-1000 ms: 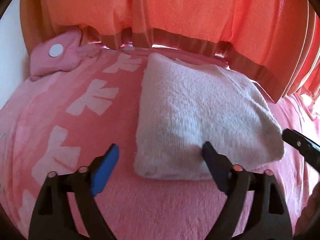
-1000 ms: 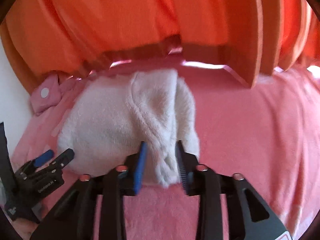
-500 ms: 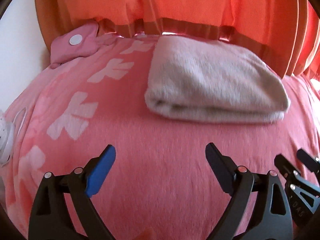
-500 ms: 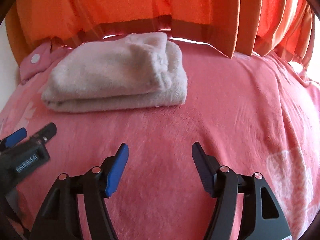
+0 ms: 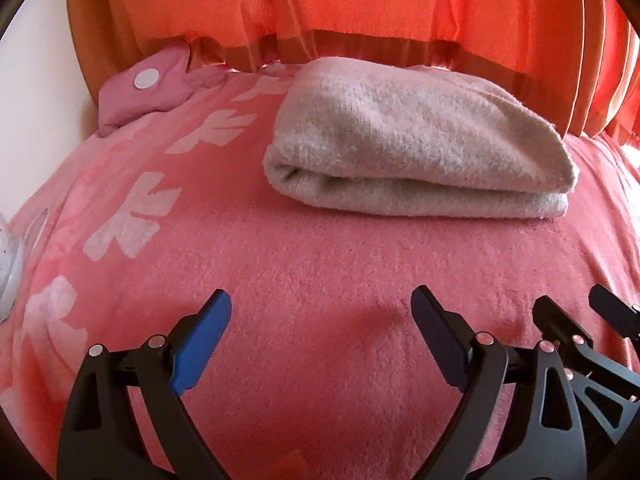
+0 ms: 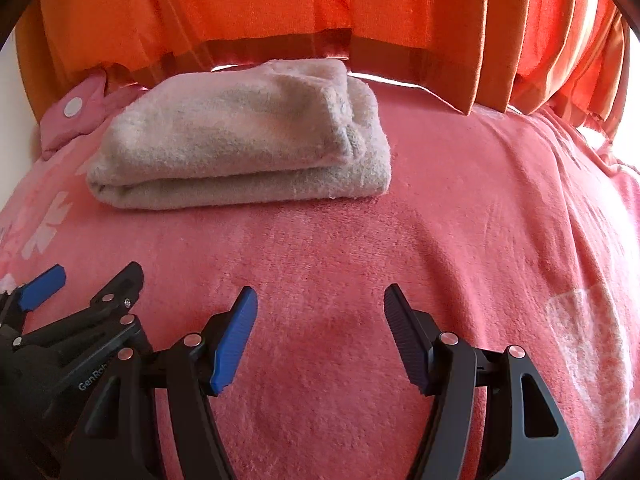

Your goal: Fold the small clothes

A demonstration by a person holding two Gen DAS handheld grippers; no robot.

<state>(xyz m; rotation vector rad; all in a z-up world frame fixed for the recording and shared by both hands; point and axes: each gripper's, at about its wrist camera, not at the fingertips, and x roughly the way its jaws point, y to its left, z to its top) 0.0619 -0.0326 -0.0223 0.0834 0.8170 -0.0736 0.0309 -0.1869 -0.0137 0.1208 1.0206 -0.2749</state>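
Observation:
A cream fluffy garment (image 5: 416, 152) lies folded into a thick rectangle on the pink blanket (image 5: 312, 280), near the orange curtain. The same folded garment (image 6: 240, 148) shows in the right wrist view, its fold edge facing me. My left gripper (image 5: 320, 316) hovers open over bare blanket well in front of the garment, nothing between its fingers. My right gripper (image 6: 320, 312) is open too, empty, also short of the garment. Each gripper appears at the edge of the other's view: the right gripper (image 5: 576, 320) and the left gripper (image 6: 92, 284).
An orange curtain (image 5: 360, 8) hangs along the far edge of the bed. A small pink pouch with a white round patch (image 5: 146, 88) lies at the far left corner. A white object (image 5: 8, 264) shows at the left edge.
The right gripper let go of the garment's near edge and opened. Both grippers drew back toward me and sank, leaving the folded garment lying farther away on the blanket.

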